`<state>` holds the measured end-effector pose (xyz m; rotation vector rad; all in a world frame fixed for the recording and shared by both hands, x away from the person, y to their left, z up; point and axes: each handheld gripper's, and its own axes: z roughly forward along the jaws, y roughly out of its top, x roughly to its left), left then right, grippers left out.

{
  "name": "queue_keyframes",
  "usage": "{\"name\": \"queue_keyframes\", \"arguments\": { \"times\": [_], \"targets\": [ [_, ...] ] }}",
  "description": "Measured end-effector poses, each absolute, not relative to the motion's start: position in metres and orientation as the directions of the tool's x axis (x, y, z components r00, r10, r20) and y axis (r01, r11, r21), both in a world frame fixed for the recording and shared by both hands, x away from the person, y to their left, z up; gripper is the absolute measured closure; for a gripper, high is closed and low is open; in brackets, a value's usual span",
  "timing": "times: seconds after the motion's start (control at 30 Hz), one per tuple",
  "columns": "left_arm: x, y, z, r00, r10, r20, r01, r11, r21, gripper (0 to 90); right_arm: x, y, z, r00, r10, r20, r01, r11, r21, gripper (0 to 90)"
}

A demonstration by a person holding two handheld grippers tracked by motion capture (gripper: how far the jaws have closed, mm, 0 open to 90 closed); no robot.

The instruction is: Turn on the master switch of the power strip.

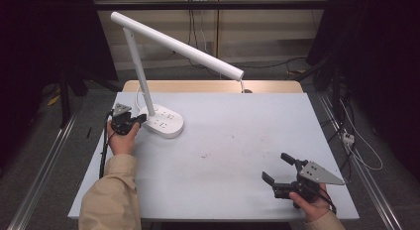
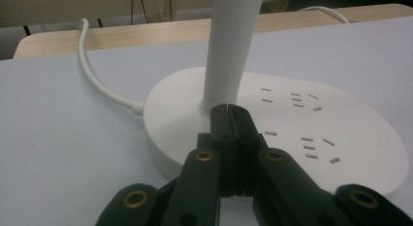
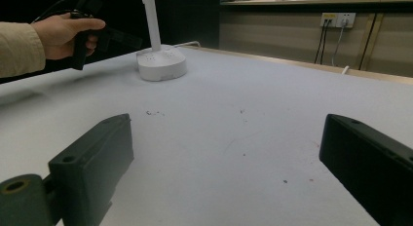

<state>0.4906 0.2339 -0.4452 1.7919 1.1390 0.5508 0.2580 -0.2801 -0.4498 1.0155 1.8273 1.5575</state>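
A white desk lamp stands at the table's back left, its oval base point(image 1: 163, 122) carrying several socket slots and its long head point(image 1: 178, 45) slanting to the right. My left gripper point(image 1: 140, 119) is shut with nothing in it, its tips over the base's left edge, just in front of the lamp's post point(image 2: 233, 50). In the left gripper view the closed jaws meet at the gripper's tip point(image 2: 228, 109) above the base point(image 2: 341, 138). My right gripper point(image 1: 277, 166) rests near the table's front right, wide open, with bare table between its fingers point(image 3: 97, 153).
The lamp's white cable point(image 2: 97, 75) runs off the back of the grey table point(image 1: 233, 141). A wooden strip point(image 1: 213, 86) lies behind the table's far edge. Wall sockets and cables point(image 3: 337, 19) are at the back. Small dark specks point(image 3: 155, 112) mark the tabletop.
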Motion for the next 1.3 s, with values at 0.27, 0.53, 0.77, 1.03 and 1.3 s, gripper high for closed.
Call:
{"name": "queue_keyframes", "arguments": {
  "times": [0.27,0.53,0.77,1.03,1.3],
  "targets": [
    [0.496,0.231,-0.442,0.474,0.876,-0.086,0.468,-0.168,0.867,90.0,0.258,-0.281,-0.450,-0.573,0.815,0.082,0.208,0.048,0.977,4.9],
    [0.499,0.230,-0.447,0.467,0.880,-0.090,0.480,-0.167,0.862,90.0,0.258,-0.282,-0.450,-0.573,0.816,0.077,0.205,0.051,0.977,4.9],
    [0.501,0.230,-0.449,0.459,0.884,-0.093,0.487,-0.162,0.858,90.0,0.258,-0.282,-0.450,-0.572,0.816,0.080,0.206,0.049,0.977,4.8],
    [0.502,0.230,-0.452,0.455,0.886,-0.083,0.493,-0.174,0.853,90.0,0.257,-0.283,-0.450,-0.571,0.817,0.080,0.205,0.047,0.978,4.8],
    [0.503,0.230,-0.453,0.454,0.887,-0.087,0.488,-0.166,0.857,90.0,0.257,-0.283,-0.450,-0.570,0.818,0.081,0.207,0.047,0.977,4.8]
  ]
}}
